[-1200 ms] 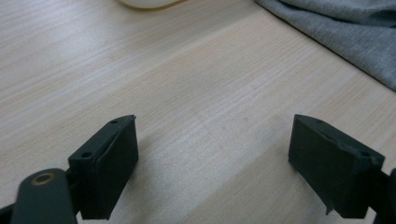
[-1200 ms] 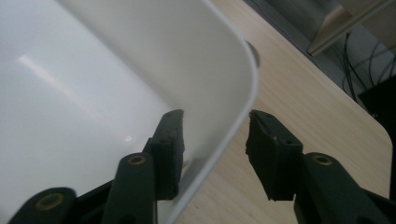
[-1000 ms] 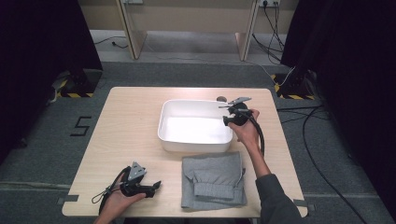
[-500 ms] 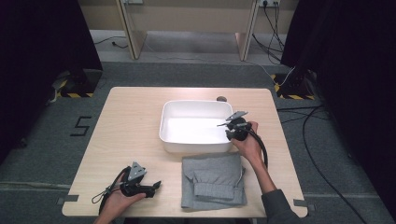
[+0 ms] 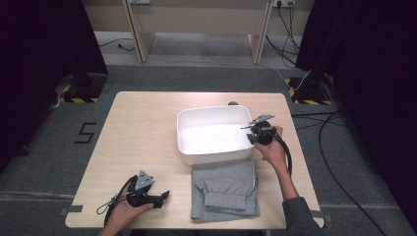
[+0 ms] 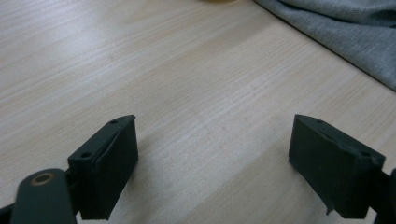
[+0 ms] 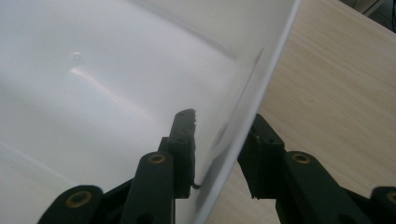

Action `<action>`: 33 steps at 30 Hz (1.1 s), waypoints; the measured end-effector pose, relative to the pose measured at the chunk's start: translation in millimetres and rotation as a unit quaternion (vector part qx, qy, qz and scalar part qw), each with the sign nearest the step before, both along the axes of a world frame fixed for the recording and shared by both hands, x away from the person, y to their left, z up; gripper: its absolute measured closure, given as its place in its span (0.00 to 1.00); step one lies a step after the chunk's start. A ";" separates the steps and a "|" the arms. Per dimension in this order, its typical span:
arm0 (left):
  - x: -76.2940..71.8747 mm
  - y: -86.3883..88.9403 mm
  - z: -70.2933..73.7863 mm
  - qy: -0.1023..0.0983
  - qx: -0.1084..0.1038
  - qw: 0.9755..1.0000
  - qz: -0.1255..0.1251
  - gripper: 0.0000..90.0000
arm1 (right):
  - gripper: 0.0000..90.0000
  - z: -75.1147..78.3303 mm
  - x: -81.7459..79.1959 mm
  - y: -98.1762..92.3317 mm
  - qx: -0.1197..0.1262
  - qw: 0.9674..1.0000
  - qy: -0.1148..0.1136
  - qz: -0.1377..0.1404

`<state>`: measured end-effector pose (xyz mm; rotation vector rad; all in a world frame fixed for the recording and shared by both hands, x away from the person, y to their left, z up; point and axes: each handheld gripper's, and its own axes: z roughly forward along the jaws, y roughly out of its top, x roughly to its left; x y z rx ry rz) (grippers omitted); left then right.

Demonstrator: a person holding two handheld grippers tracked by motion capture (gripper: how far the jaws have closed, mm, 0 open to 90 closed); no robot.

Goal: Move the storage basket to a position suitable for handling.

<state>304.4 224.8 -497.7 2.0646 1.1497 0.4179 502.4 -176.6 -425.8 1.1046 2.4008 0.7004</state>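
- The counter (image 5: 147, 128) carried all we were working with: a white tub (image 5: 214, 153) near its middle and folded grey trousers (image 5: 225, 189) just in front of it, touching or nearly touching the tub's near wall.
- The tub stood flat and empty, so nothing had gone into it yet; we judged the work to be at an early stage, with the tub being positioned and the trousers left to deal with.
- The trousers lay folded and untouched by either gripper.
- Our right gripper (image 5: 253, 133) sat at the tub's right wall. In the right gripper view its jaws straddled the thin white rim (image 7: 261, 93), one inside and one outside, close against the wall; we judged them clamped on the tub.
- Our left gripper (image 5: 162, 196) rested at the near left of the counter, well apart from the tub, its jaws spread wide over bare wood and gripping nothing, with the trousers' edge (image 6: 336, 32) near.
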 end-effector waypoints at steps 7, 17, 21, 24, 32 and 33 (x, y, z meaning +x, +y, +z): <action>0.0 -0.2 -0.1 0.000 -0.002 1.000 0.001 0.17 | 0.75 -0.8 -10.1 0.8 -0.002 1.000 -0.007 -0.012; -0.1 -0.2 -0.1 0.000 -0.001 1.000 0.001 0.17 | 0.74 -0.2 -21.5 -5.0 -0.010 1.000 -0.014 -0.022; 0.0 -0.2 -0.1 0.000 -0.002 1.000 0.001 0.17 | 0.59 0.7 -22.2 -8.7 -0.002 0.999 -0.029 -0.036; 0.0 -0.2 -0.1 0.000 -0.002 1.000 0.001 0.17 | 0.53 4.0 -26.5 -12.8 0.012 0.998 -0.044 -0.045; 0.0 -0.2 -0.1 0.000 -0.001 1.000 0.001 0.17 | 0.48 25.3 -67.7 -33.7 0.088 0.988 -0.106 -0.061; 0.0 -0.3 -0.1 0.000 -0.002 1.000 0.001 0.17 | 0.47 27.1 -75.9 -34.8 0.096 0.988 -0.103 -0.060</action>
